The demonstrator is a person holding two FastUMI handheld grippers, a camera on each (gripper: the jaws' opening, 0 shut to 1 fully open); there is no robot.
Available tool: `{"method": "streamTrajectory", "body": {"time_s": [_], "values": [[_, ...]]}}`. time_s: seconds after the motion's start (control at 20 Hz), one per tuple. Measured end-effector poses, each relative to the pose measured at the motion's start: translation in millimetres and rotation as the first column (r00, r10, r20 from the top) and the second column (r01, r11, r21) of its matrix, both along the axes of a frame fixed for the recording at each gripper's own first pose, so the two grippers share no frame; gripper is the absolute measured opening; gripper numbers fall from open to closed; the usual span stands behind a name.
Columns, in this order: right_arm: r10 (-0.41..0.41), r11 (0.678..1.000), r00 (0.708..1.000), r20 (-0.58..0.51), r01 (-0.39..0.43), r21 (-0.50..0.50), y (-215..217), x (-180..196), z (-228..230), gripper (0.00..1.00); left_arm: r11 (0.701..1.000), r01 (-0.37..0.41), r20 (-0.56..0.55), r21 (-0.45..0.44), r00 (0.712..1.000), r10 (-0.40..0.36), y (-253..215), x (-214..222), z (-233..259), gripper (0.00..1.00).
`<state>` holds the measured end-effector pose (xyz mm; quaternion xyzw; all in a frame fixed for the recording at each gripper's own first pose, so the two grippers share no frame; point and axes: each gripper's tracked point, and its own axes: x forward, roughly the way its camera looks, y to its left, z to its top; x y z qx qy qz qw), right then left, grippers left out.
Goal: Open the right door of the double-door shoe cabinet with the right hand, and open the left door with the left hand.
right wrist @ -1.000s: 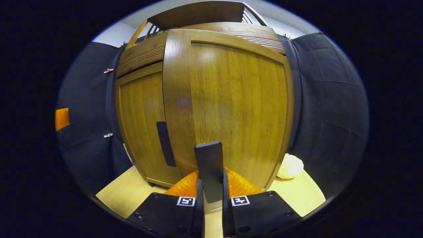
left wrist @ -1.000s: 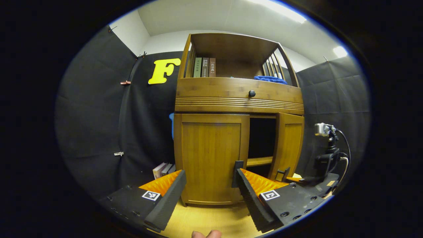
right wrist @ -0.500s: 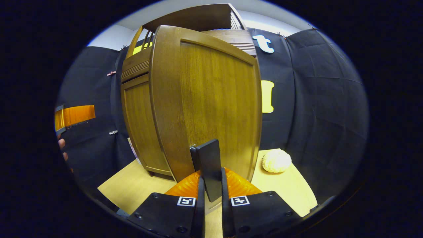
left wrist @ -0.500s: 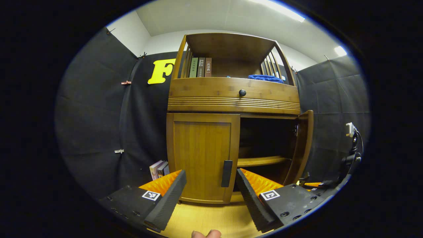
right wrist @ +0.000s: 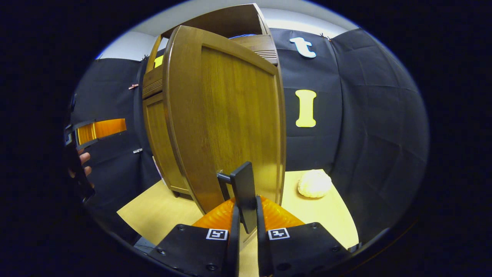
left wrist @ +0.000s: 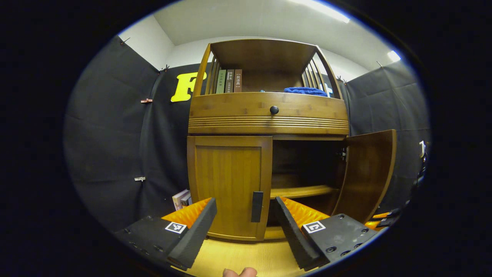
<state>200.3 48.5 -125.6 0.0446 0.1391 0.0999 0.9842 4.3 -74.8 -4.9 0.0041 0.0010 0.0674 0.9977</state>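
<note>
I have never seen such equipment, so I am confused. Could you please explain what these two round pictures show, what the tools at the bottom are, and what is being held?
There is no robot arm here. A person holds a two-finger gripper in each hand, and a camera rides on each gripper, looking forward along its fingers.

In the left gripper view, the left gripper is open and holds nothing. It faces a wooden shoe cabinet. The left door is shut, with its dark handle between the fingers but farther off. The right door is swung open, showing a shelf inside.

In the right gripper view, the right gripper is shut on the right door's handle. A pale lumpy object lies on the light wooden floor.
</note>
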Motion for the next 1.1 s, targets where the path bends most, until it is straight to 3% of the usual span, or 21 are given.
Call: {"method": "streamTrajectory", "body": {"time_s": [0.15,0.45,0.7,1.1], "values": [[0.007,1.0,1.0,0.012,-0.007,0.025,3.6,0.8,2.2,0.22,1.0,0.001,0.004,-0.008,1.0,-0.001,-9.7,6.5,0.5,0.94],[-0.053,0.995,0.997,0.059,0.058,-0.087,-31.0,7.9,2.5,0.19,0.999,0.023,-0.014,-0.022,1.0,-0.023,-29.6,16.5,-6.6,0.94],[-0.079,0.993,0.995,0.068,0.084,-0.086,-35.5,6.0,6.8,0.18,0.999,0.044,-0.025,-0.022,0.999,-0.045,-36.9,24.1,-12.2,0.94],[-0.245,0.954,0.962,0.122,0.262,-0.144,-72.6,5.8,14.5,0.17,0.997,0.065,-0.064,-0.037,0.996,-0.067,-34.9,44.5,-31.4,0.94]]}}
